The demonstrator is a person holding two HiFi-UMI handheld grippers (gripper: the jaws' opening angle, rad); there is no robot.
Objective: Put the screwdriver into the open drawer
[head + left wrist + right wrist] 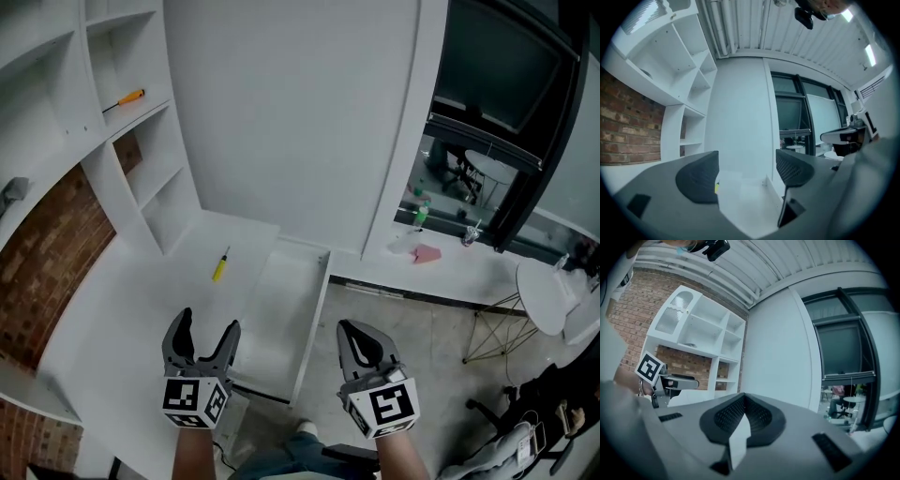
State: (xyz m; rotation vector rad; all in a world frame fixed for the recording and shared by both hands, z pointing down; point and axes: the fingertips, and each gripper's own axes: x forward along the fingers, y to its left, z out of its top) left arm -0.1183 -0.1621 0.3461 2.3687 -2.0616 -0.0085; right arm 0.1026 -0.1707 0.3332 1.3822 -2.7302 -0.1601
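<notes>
The yellow screwdriver (716,187) is mostly hidden behind a jaw in the left gripper view; only a tiny bit peeks out. In the head view, a gray thing (13,193) on the shelf (49,157) is cut off at the left edge.

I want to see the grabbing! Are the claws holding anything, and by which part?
Nothing is held. The left gripper stands open and empty, the right gripper is shut on nothing, and the yellow screwdriver lies untouched on the counter.
</notes>
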